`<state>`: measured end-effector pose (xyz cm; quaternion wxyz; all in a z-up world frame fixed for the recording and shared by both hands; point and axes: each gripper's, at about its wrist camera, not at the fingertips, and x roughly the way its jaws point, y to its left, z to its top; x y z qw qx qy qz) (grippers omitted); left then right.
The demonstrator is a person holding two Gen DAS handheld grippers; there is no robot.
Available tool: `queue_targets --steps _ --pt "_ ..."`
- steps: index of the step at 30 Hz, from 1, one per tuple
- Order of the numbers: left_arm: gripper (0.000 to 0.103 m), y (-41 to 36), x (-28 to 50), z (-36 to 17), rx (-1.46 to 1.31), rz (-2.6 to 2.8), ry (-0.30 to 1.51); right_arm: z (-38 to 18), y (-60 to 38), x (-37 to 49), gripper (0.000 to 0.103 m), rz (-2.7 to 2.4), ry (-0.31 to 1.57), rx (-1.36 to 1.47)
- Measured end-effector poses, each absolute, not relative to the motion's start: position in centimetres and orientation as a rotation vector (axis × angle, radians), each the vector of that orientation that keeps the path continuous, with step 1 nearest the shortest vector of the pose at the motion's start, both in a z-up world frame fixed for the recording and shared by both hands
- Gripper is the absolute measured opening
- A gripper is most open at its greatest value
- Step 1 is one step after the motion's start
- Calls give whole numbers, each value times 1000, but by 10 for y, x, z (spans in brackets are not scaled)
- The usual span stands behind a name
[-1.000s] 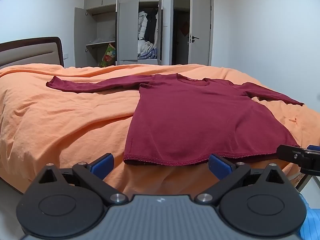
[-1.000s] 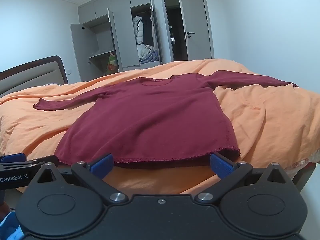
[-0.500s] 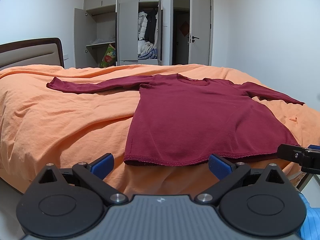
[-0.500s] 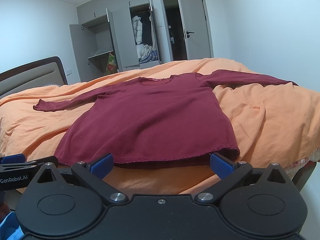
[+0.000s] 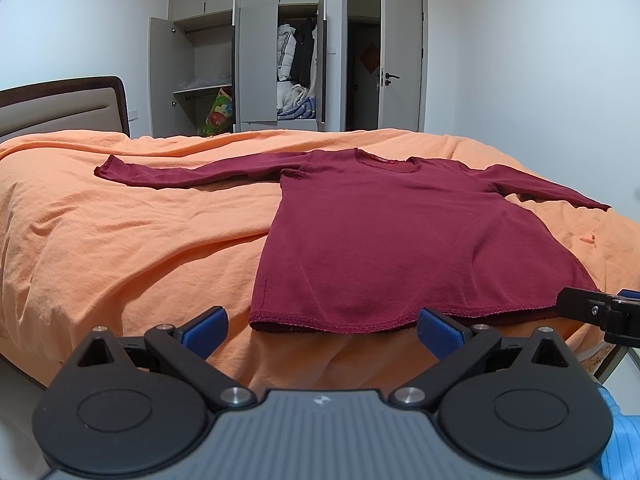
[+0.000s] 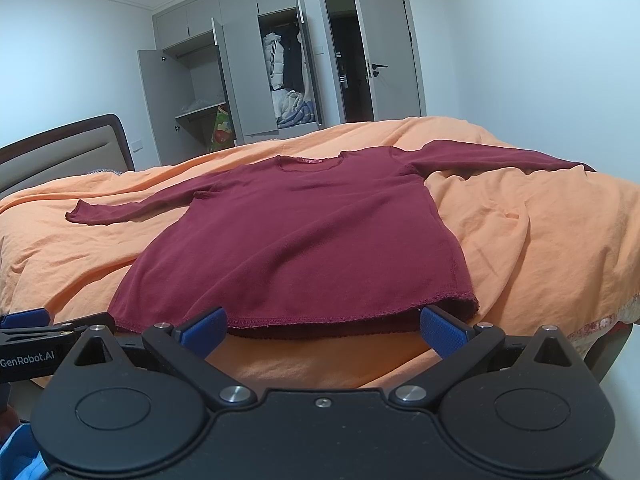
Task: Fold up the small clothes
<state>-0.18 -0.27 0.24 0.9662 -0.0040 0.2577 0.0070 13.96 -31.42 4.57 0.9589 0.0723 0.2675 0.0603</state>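
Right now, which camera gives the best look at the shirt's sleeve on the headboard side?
The left wrist view: the sleeve lies fully stretched across the orange bedspread, cuff to shoulder, with nothing in front of it. The right wrist view also shows that sleeve, but smaller and foreshortened toward the picture's edge.

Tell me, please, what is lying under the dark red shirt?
The dark red shirt lies flat on the orange bedcover, sleeves spread to both sides. The cover shows all around it. Whether anything else lies beneath the shirt cannot be seen; the cloth hides it.
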Motion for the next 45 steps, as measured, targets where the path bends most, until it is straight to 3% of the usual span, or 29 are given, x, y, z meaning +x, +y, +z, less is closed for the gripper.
queue_targets --steps 45 --pt "103 2 -1 2 -2 28 529 44 -314 139 103 122 542 148"
